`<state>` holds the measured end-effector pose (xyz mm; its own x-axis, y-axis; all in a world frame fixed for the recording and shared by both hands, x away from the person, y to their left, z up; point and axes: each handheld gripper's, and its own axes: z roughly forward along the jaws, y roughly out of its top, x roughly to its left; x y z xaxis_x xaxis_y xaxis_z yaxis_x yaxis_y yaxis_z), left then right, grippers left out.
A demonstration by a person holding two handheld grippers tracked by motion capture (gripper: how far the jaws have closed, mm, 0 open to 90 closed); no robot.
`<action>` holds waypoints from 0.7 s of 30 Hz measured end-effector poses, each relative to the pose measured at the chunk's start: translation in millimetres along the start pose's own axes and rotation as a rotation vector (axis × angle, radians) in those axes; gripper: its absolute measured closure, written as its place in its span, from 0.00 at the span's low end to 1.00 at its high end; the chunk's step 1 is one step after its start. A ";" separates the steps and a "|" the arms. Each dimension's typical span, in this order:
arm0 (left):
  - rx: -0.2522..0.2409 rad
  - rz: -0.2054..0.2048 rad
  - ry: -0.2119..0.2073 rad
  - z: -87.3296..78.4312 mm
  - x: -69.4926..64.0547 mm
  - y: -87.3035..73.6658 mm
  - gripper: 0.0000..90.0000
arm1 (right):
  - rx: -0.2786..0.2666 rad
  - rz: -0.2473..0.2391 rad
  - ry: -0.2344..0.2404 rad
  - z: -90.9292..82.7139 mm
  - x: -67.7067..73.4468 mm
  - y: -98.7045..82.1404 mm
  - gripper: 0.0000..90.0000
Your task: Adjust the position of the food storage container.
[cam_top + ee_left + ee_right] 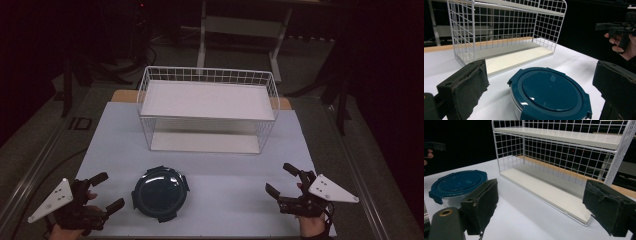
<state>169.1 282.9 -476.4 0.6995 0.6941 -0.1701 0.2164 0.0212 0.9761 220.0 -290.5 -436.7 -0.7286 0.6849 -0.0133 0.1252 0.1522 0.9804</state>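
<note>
We see a round box (160, 194) with a dark blue clip lid lying flat near the bench's (225, 165) front edge, left of its middle, its clear wall showing under the lid in the left claw's own view (549, 93). Just left of it, at the front left corner, our left claw (107, 191) is spread wide and holds nothing, its jaws pointing toward the box without touching it. Behind the box, toward the back edge, stands a white wire rack (207, 107) with two flat shelves, both bare; the box lies well apart from it. At the front right corner, our right claw (281, 181) is likewise spread and empty, well apart from the box. In the right claw's view the rack (564, 157) sits ahead between the jaws and the box (457, 183) lies off to the left.
</note>
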 end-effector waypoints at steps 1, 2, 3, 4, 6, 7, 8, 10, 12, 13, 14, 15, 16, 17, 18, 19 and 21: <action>0.000 0.000 0.000 0.0 0.0 0.0 0.00 | 0.000 0.000 -0.002 -0.1 0.9 0.3 0.14; -0.001 0.002 0.003 -0.5 -0.2 0.1 0.00 | 0.001 0.001 0.000 -0.3 1.3 0.6 0.14; -0.001 0.002 0.003 -0.5 -0.2 0.1 0.00 | 0.001 0.001 0.000 -0.3 1.3 0.6 0.14; -0.004 0.001 0.002 -0.9 -0.3 0.2 0.00 | -0.003 0.005 0.002 -0.8 1.8 1.1 0.14; -0.006 0.000 0.003 -1.0 -0.6 0.4 0.00 | -0.008 0.004 0.000 -1.5 2.2 1.8 0.14; -0.006 0.000 0.003 -1.0 -0.6 0.4 0.00 | -0.010 0.008 0.001 -1.9 2.9 2.8 0.14; -0.007 -0.004 0.003 -0.1 -1.1 0.3 0.00 | -0.012 0.014 0.001 -2.4 3.8 4.4 0.14; -0.002 -0.003 0.001 0.6 -1.5 0.9 0.00 | -0.010 0.016 0.003 -1.9 4.3 5.1 0.14; 0.003 -0.002 0.006 1.3 -1.8 1.4 0.00 | -0.007 0.015 0.000 -1.5 4.6 5.3 0.14; 0.007 0.002 0.008 1.9 -2.3 2.2 0.00 | -0.004 0.014 -0.001 -1.0 4.7 5.7 0.14; 0.028 0.007 0.013 2.4 -3.4 4.5 0.00 | -0.005 0.016 0.000 -1.1 4.7 6.3 0.14; 0.028 0.007 0.013 2.4 -3.4 4.5 0.00 | -0.005 0.016 0.000 -1.1 4.7 6.3 0.14; 0.050 0.010 0.001 2.3 -4.0 7.4 0.00 | -0.001 0.016 -0.002 -1.2 5.1 7.1 0.14; 0.050 0.010 0.001 2.3 -4.0 7.4 0.00 | -0.001 0.016 -0.002 -1.2 5.1 7.1 0.14; 0.092 0.013 0.010 0.1 -4.6 11.1 0.00 | -0.007 0.020 0.001 -1.8 5.0 7.8 0.14; 0.092 0.013 0.010 0.1 -4.6 11.1 0.00 | -0.007 0.020 0.001 -1.8 5.0 7.8 0.14; 0.115 0.007 -0.010 -4.3 -3.5 13.3 0.00 | -0.012 0.020 0.000 -2.3 4.7 8.6 0.14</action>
<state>166.6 283.9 -462.2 0.7080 0.6866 -0.1651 0.2877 -0.0669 0.9554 216.1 -287.6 -427.9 -0.7258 0.6878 0.0064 0.1319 0.1301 0.9827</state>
